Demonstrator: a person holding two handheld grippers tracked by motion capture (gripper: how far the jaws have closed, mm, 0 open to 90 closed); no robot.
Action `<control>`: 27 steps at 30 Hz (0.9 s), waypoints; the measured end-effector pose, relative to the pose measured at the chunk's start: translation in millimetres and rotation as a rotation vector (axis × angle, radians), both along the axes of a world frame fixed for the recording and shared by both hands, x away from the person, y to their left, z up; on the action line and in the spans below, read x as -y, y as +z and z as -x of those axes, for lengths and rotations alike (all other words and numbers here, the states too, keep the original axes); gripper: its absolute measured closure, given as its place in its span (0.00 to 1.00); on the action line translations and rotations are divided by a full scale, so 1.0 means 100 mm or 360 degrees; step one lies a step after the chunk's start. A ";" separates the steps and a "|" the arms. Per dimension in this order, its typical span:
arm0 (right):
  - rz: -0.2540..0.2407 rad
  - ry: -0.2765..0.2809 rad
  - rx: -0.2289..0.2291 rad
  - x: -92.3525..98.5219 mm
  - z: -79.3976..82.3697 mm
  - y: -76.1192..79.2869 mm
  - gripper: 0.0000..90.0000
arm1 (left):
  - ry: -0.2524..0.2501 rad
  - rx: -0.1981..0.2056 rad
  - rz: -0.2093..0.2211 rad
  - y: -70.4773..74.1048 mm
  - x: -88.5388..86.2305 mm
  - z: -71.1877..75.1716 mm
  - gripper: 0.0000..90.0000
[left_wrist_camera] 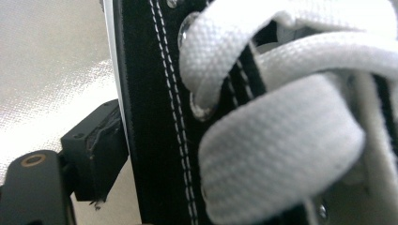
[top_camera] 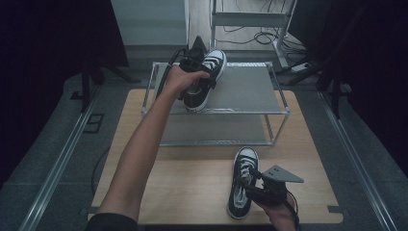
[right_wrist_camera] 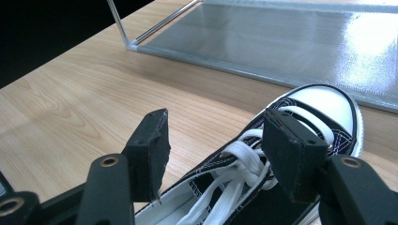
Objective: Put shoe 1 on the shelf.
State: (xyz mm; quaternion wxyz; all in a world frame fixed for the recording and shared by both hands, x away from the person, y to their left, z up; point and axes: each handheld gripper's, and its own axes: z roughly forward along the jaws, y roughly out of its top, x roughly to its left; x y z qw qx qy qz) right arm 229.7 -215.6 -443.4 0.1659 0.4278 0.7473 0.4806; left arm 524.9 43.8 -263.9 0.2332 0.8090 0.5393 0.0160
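On the top shelf of the wire rack [top_camera: 250,91] at the far side of the bench [top_camera: 192,178], the left claw [top_camera: 195,72] held one black-and-white sneaker [top_camera: 207,79] by its laced side. Seen from the left gripper view, one pad [left_wrist_camera: 101,145] pressed against the black canvas wall [left_wrist_camera: 155,117], the jaws closed on that upper rather than standing free. The shoe sat tilted, its heel hanging at the shelf's front edge.

Nearer the person, the second sneaker [top_camera: 243,183] lay flat on the wood, toe toward the rack. The right claw [right_wrist_camera: 216,154] hovered over its collar with jaws spread wide, one pad [right_wrist_camera: 150,150] outside the shoe and the other [right_wrist_camera: 293,154] above the laces [right_wrist_camera: 244,164], gripping nothing.

To my eye, the risk sat up top: a pinch on soft canvas could slip, and a shoe let go while overhanging the shelf edge might tip off onto the bench. Below, the right claw could snag a lace instead of the collar, dragging the sneaker askew.
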 end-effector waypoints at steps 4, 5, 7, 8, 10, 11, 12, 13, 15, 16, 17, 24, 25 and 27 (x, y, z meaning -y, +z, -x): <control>0.0000 -0.0003 -0.0002 0.00 0.00 0.00 0.47 | 0.0046 -0.0017 -0.0022 -0.01 0.02 -0.04 0.16; 0.0000 -0.0001 -0.0002 0.00 0.00 0.00 0.47 | 0.0057 -0.0016 -0.0027 -0.01 0.02 -0.04 0.16; 0.0001 -0.0001 -0.0002 -0.01 0.00 0.00 0.47 | 0.0082 -0.0024 -0.0037 -0.02 0.02 -0.06 0.16; 0.0003 0.0002 -0.0004 -0.01 0.00 0.00 0.47 | 0.0089 -0.0026 -0.0035 -0.02 0.02 -0.07 0.16; 0.0006 0.0006 -0.0007 -0.01 0.00 0.00 0.47 | 0.0105 -0.0035 -0.0041 -0.02 0.02 -0.08 0.16; 0.0008 0.0007 -0.0008 -0.01 0.00 0.00 0.47 | 0.0140 -0.0041 -0.0057 -0.02 0.03 -0.11 0.16; 0.0008 0.0008 -0.0010 -0.01 0.00 -0.01 0.47 | 0.0157 -0.0042 -0.0066 -0.02 0.03 -0.12 0.16; 0.0009 0.0008 -0.0011 -0.01 0.00 -0.01 0.47 | 0.0171 -0.0045 -0.0074 -0.02 0.04 -0.13 0.16; 0.0008 0.0010 -0.0013 -0.01 0.00 -0.01 0.47 | 0.0195 -0.0052 -0.0083 -0.02 0.05 -0.16 0.16; 0.0007 0.0010 -0.0015 -0.01 0.00 -0.01 0.47 | 0.0212 -0.0053 -0.0082 -0.02 0.06 -0.17 0.16; 0.0006 0.0010 -0.0014 -0.01 0.00 -0.01 0.47 | 0.0224 -0.0054 -0.0076 -0.03 0.06 -0.18 0.16; -0.0003 0.0014 -0.0012 -0.01 0.00 -0.01 0.47 | 0.0291 -0.0093 -0.0079 -0.10 0.11 -0.26 0.16; -0.0002 0.0015 -0.0014 -0.01 0.00 -0.01 0.47 | 0.0306 -0.0092 -0.0081 -0.11 0.11 -0.27 0.16; -0.0001 0.0016 -0.0015 -0.01 0.00 -0.01 0.47 | 0.0340 -0.0091 -0.0083 -0.12 0.11 -0.29 0.16</control>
